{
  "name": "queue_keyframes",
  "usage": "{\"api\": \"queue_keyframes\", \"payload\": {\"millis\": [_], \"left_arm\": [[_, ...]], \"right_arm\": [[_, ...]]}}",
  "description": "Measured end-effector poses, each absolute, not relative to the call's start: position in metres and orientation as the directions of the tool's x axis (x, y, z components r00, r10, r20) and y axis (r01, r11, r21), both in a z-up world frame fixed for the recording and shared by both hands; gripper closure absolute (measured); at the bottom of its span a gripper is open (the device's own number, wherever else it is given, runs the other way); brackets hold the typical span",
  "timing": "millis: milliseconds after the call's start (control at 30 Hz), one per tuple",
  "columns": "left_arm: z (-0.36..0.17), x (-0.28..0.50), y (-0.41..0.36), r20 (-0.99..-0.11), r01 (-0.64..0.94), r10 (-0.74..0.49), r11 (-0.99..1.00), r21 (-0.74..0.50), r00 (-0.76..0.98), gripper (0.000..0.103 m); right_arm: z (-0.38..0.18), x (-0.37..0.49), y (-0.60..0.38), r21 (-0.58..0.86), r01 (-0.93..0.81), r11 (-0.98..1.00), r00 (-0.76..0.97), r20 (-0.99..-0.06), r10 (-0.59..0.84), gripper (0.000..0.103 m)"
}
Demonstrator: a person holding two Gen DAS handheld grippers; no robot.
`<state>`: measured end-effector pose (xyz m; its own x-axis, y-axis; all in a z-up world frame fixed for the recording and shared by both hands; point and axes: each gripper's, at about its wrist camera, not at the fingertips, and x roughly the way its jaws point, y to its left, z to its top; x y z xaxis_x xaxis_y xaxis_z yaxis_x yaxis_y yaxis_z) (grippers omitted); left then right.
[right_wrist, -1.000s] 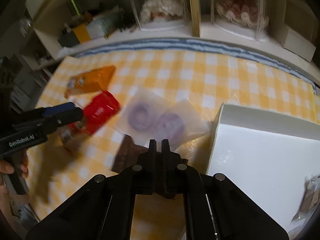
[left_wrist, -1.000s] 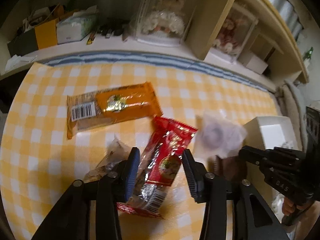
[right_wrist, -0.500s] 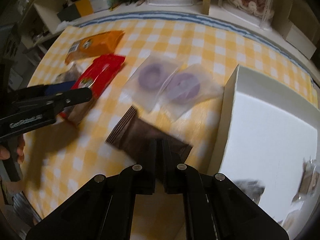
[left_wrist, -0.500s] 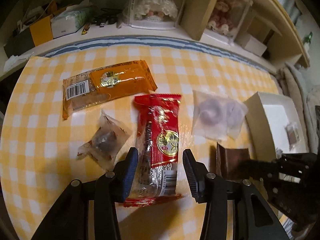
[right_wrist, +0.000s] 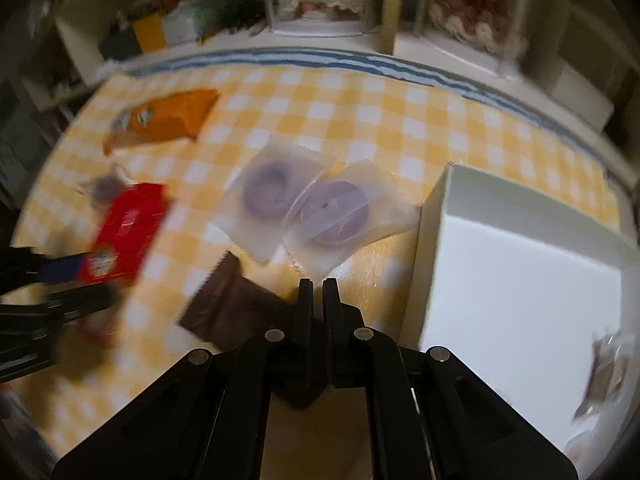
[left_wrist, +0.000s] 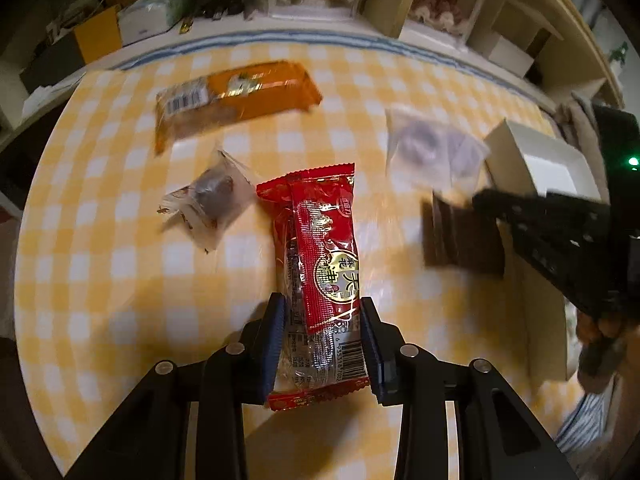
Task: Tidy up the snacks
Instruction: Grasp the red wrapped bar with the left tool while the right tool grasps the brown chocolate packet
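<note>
Left wrist view: one red snack pack between the closing left hand-held gripper; right hand-held gripper shut, empty. Right wrist view alone shows two purple-disc packets and the white box's interior.

Blurred orange packet, unreadable print.

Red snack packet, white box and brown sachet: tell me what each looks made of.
Red snack packet: glossy plastic film, judging by glare, a see-through strip and crimped ends.
White box: probably matte card or foam board; flat, dull, straight walls.
Brown sachet: likely matte foil or plastic; the serrated edge suggests a sealed pouch.
</note>
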<state>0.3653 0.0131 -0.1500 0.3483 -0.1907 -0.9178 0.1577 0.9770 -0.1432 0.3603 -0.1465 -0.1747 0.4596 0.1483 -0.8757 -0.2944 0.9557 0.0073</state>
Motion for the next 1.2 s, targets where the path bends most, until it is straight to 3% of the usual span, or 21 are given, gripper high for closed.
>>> {"api": "queue_keyframes", "payload": {"millis": [100,200,400,533,600,633,667,733,867,1133,1200], "left_arm": [[-0.145,0.359,0.014,-0.931,0.142,-0.164,0.982,-0.124,0.325,0.067],[-0.143,0.356,0.016,-0.936,0.127,-0.153,0.985,-0.118,0.317,0.066],[-0.139,0.352,0.013,-0.929,0.122,-0.137,0.987,-0.1,0.344,0.064],[-0.142,0.355,0.012,-0.922,0.11,-0.141,0.988,-0.108,0.36,0.063],[-0.143,0.358,0.012,-0.92,0.106,-0.142,0.988,-0.111,0.365,0.063],[-0.143,0.359,0.012,-0.919,0.101,-0.141,0.989,-0.111,0.369,0.063],[-0.143,0.36,0.012,-0.917,0.099,-0.141,0.989,-0.112,0.373,0.063],[-0.144,0.363,0.011,-0.913,0.099,-0.144,0.989,-0.114,0.383,0.061],[-0.146,0.366,0.01,-0.909,0.103,-0.144,0.988,-0.113,0.391,0.057],[-0.157,0.372,0.006,-0.919,0.097,-0.11,0.992,-0.079,0.379,0.057],[-0.157,0.373,0.005,-0.919,0.094,-0.114,0.992,-0.085,0.378,0.058]], "right_arm": [[-0.18,0.356,-0.136,-0.099,-0.339,0.936,0.472,-0.878,0.078,0.097],[-0.183,0.348,-0.134,-0.108,-0.382,0.918,0.418,-0.906,0.067,0.097],[-0.179,0.326,-0.13,-0.035,-0.466,0.884,0.299,-0.947,0.12,0.097],[-0.164,0.319,-0.144,0.08,-0.405,0.911,0.3,-0.929,0.214,0.097],[-0.16,0.318,-0.155,0.199,-0.338,0.92,0.298,-0.904,0.305,0.091],[-0.16,0.317,-0.157,0.234,-0.314,0.92,0.298,-0.896,0.33,0.08],[-0.161,0.317,-0.159,0.262,-0.291,0.92,0.299,-0.889,0.348,0.063],[-0.164,0.315,-0.155,0.303,-0.25,0.92,0.303,-0.877,0.372,0.048],[-0.172,0.315,-0.141,0.292,-0.223,0.93,0.31,-0.883,0.352,0.048],[-0.188,0.313,-0.11,0.133,-0.255,0.958,0.368,-0.903,0.223,0.048],[-0.189,0.312,-0.107,0.1,-0.262,0.96,0.381,-0.903,0.198,0.053]]}}
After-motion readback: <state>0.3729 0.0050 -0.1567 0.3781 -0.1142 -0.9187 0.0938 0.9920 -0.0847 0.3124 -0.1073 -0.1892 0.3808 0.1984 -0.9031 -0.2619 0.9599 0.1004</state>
